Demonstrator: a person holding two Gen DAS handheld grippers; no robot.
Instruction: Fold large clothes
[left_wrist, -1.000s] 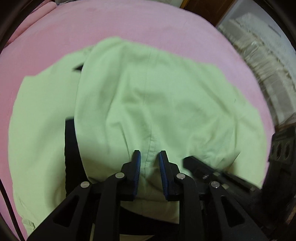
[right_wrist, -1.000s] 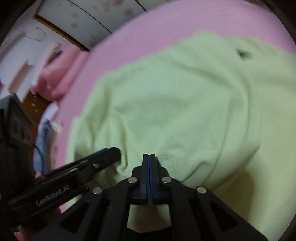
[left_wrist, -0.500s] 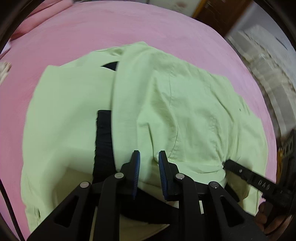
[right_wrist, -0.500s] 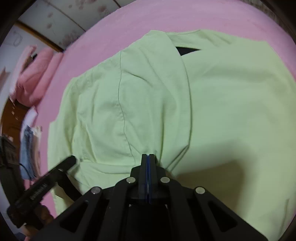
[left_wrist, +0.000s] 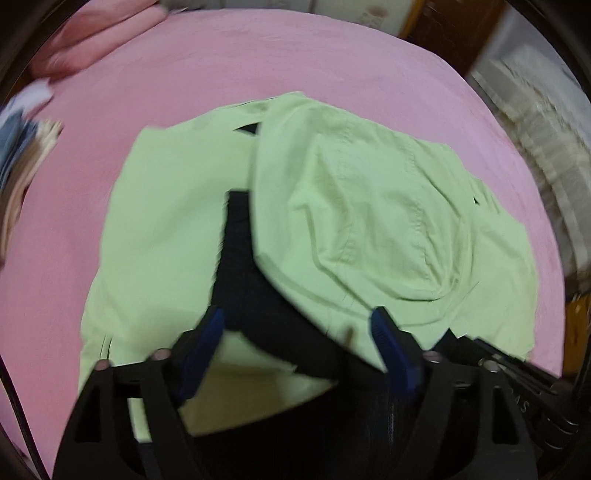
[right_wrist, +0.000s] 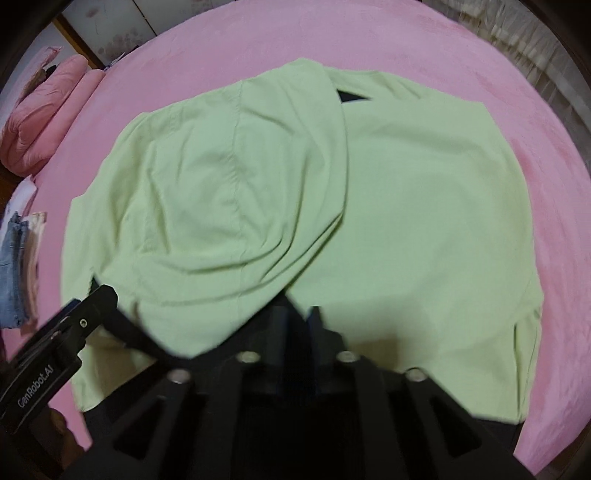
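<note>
A light green garment (left_wrist: 369, 221) with a dark inner lining (left_wrist: 240, 258) lies on the pink bed (left_wrist: 295, 55); one half is folded over the other. It also shows in the right wrist view (right_wrist: 424, 203), the folded flap (right_wrist: 229, 184) on its left. My left gripper (left_wrist: 299, 339) is open, its blue pads wide apart over the near hem, holding nothing. My right gripper (right_wrist: 295, 321) sits at the flap's near edge with its jaws slightly parted; the image is blurred there. The left gripper (right_wrist: 74, 321) appears at the lower left of the right wrist view.
Pink pillows (right_wrist: 40, 122) lie at the far left of the bed. A stack of folded clothes (right_wrist: 18, 266) sits at the left edge. A white lace cover (left_wrist: 535, 129) hangs at the right.
My left gripper has opened wide and let go of the green fabric. Both grippers have pulled back, so more of the garment shows. The right jaws, shut before, now look slightly parted.
</note>
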